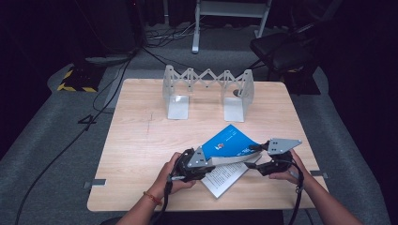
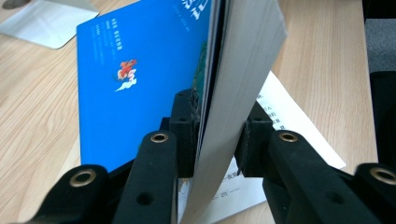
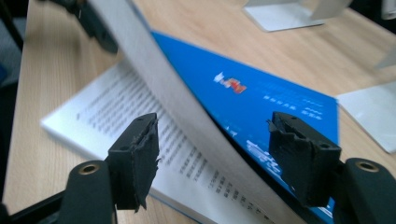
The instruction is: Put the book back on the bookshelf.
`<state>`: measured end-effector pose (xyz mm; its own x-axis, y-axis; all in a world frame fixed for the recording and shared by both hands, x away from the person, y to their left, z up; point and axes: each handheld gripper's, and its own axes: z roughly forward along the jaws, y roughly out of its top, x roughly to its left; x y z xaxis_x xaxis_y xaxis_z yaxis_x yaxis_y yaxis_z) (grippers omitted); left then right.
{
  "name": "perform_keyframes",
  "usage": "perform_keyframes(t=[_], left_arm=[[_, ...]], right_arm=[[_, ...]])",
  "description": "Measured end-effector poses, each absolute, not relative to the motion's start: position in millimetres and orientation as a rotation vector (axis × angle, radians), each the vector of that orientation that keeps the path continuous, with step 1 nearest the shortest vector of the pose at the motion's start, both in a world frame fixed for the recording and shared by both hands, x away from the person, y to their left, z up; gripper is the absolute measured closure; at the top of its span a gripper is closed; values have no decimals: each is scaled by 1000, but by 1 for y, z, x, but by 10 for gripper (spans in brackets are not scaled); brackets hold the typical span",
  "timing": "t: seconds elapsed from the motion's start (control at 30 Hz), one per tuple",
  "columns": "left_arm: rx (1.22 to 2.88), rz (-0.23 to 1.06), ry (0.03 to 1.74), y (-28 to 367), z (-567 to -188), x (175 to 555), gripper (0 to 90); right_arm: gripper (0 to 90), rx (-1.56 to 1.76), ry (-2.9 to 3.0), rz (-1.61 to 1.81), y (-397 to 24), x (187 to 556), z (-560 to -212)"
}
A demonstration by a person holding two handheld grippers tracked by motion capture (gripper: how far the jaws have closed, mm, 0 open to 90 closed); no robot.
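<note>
Dark floor and trailing cables surrounded a pale wooden table (image 1: 141,140), and all the work sat at its near edge, on the person's side of the metal book rack (image 1: 208,91) that stood at the far side.

Starting from the tools: the left gripper (image 2: 217,140) was clenched on a thick sheaf of pages together with the blue cover, its pads pressing the paper from both sides and holding that part of the book (image 1: 227,152) lifted and bowed. In the high view this gripper (image 1: 192,164) lay at the book's left edge. The right gripper (image 3: 212,158) stood released, its jaws apart; the curved edge of the lifted pages ran between them, but neither pad pressed on it. From above it (image 1: 263,157) sat at the book's right edge, nearer the person than the rack's right foot.

Outward from there, the book lay open on the table well in front of the rack, its lower pages of print flat on the wood and the blue cover raised over them. The rack itself held nothing.

Judged from this, the step in hand was closing or gathering the opened book so it could be picked up whole. The next move seemingly called for the right gripper to shut on the free edge, or on the flat lower pages, so both halves came together before any lift toward the rack. Bowed pages could slip or crease if pinched too near the edge.
</note>
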<state>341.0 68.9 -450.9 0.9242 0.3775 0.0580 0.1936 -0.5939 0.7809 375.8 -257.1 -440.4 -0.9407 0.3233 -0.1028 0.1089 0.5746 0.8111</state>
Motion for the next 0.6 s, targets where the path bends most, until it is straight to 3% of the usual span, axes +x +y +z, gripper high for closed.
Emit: perform_keyframes(t=[0.2,0.33,0.43,0.6], left_arm=[[2243,272,396,90,-449,349,699],[2254,243,401,102,-445,357,689],[2241,227,422,109,-445,363,678],[2218,223,507,115,-447,364,606]], right_arm=[[368,251,2613,1185,-246,387,-455],[457,284,2570,1164,-250,398,-461],[586,259,2534,1174,-251,397,-464],[646,208,2512,1148,-245,393,-462]])
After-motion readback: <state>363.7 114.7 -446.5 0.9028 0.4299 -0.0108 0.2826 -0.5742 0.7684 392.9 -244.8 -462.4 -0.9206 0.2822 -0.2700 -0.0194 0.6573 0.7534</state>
